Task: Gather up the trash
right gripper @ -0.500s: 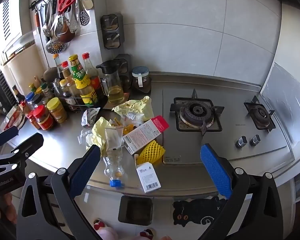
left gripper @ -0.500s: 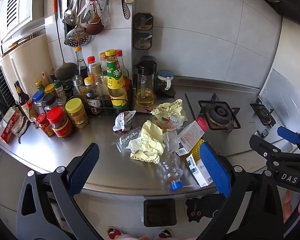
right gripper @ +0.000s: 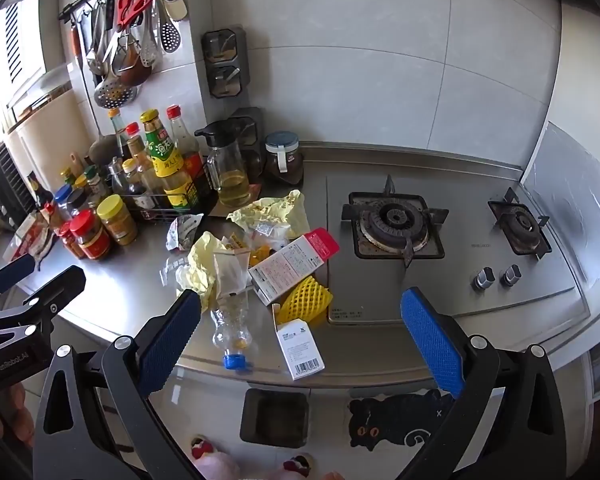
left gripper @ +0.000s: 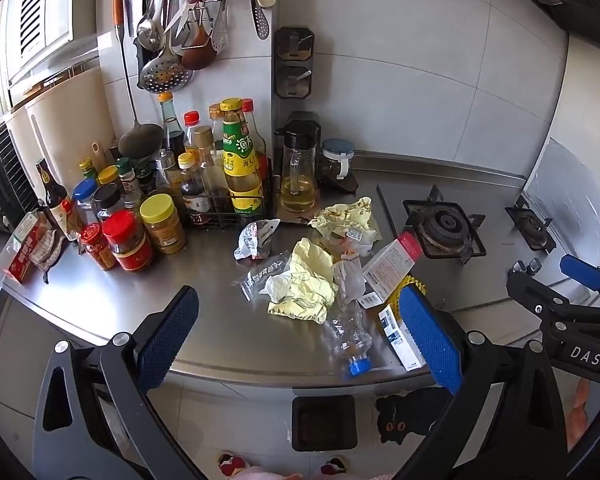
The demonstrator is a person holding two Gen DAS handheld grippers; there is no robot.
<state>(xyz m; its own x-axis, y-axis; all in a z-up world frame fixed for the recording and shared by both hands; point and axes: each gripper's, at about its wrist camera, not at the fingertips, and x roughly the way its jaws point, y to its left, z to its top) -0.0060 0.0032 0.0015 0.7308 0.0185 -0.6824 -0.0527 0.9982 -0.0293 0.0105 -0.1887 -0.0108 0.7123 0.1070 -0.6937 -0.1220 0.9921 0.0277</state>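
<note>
Nothing seems collected yet: both the left gripper (left gripper: 296, 340) and right gripper (right gripper: 300, 340) hover empty, jaws spread, above the trash pile (right gripper: 260, 256), bin (right gripper: 275, 416) below.

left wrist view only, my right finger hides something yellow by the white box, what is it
observer: a yellow foam net, lying on the counter between the red-capped carton and the small white box.
operator: anything printed on that box's near end
observer: yes, a barcode faces up there.
operator: right gripper holding anything
observer: no, the right gripper has its jaws wide open, with nothing gripped.
</note>
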